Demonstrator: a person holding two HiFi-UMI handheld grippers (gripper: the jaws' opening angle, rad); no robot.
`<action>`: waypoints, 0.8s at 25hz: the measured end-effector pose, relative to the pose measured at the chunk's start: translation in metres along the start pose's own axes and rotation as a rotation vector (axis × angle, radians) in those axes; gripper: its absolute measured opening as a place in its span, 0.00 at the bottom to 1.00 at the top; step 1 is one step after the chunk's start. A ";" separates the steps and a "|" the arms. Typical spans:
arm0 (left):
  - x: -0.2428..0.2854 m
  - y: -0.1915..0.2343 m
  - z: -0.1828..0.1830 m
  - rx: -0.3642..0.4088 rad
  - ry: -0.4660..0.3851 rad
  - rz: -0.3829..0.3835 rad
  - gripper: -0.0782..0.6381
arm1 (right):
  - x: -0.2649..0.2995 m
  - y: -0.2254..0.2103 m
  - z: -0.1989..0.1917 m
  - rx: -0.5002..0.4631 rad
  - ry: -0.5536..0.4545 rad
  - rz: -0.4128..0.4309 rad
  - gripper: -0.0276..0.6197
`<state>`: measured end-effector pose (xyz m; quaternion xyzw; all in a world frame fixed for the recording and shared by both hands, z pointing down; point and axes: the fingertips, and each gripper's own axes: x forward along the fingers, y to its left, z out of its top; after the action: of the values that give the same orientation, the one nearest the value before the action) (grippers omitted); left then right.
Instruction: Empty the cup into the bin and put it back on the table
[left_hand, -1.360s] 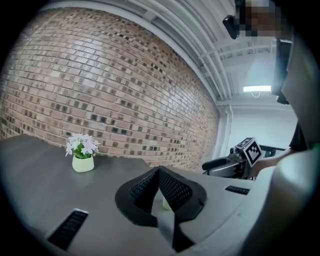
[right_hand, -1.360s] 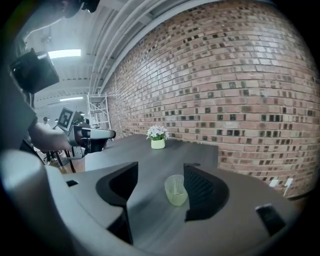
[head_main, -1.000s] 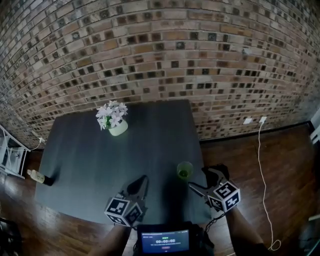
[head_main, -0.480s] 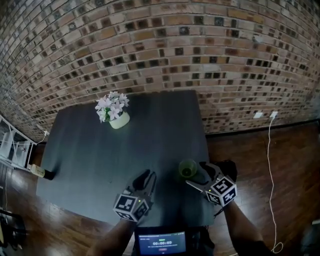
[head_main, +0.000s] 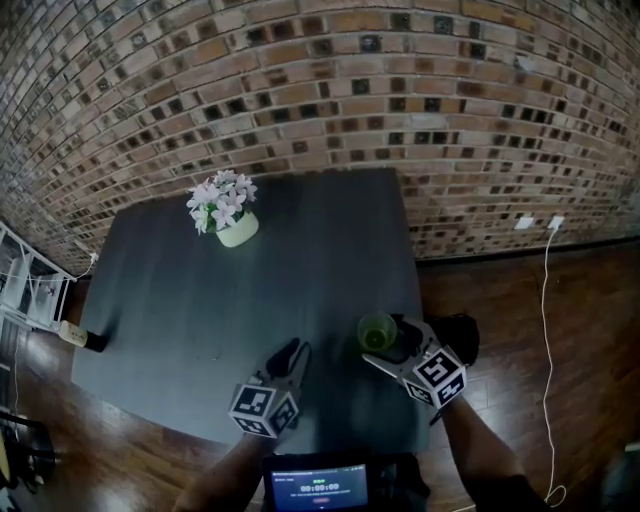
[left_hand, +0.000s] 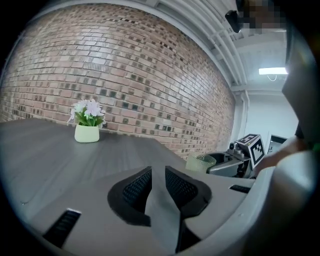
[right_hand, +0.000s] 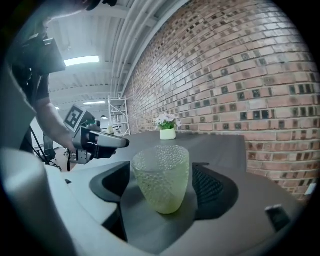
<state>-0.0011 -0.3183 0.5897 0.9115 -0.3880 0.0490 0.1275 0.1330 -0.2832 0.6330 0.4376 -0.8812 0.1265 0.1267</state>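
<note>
Near the right front corner of the dark table (head_main: 200, 300): pale green dimpled cup (head_main: 377, 331), upright on the tabletop, close to the edge. Translucent; contents not to be made out. Straddled by the right gripper (head_main: 386, 343), one jaw on each side, jaws just now opening and standing wide. Clear gap between the cup's wall and each black pad in the right gripper view, so no grip and no visible touch. Marker cube of that gripper just off the table's right edge, forearm behind it.

To the left of the cup, over the table's front part: left gripper (head_main: 296, 352), pointing toward the wall, apart from the cup. Fingers narrow, only a slim slit between the ribbed pads, bare tabletop showing through it, nothing held.

Toward the far left of the table: small pale pot (head_main: 238, 233) of white flowers (head_main: 221, 202), well apart from both grippers. Behind the table, brick wall (head_main: 320, 90). Around it, wooden floor (head_main: 520, 320), with a white cable (head_main: 546, 330) trailing across it on the right. Just beyond the table's right edge, beside the right gripper, dark rounded shape (head_main: 463, 335), too dim to name. At the bottom edge of the head view, small lit screen (head_main: 316, 487).
</note>
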 end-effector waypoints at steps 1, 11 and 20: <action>-0.002 0.001 -0.001 -0.001 0.001 0.001 0.22 | 0.002 0.001 0.002 -0.004 -0.005 0.001 0.66; -0.007 0.002 0.000 -0.005 -0.004 -0.006 0.22 | 0.017 -0.001 0.000 -0.021 -0.023 -0.002 0.66; -0.016 0.005 0.006 -0.024 -0.022 -0.001 0.22 | 0.019 0.001 0.005 -0.026 -0.041 -0.030 0.65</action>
<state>-0.0160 -0.3119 0.5820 0.9105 -0.3896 0.0341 0.1344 0.1204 -0.2983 0.6344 0.4515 -0.8785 0.1043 0.1163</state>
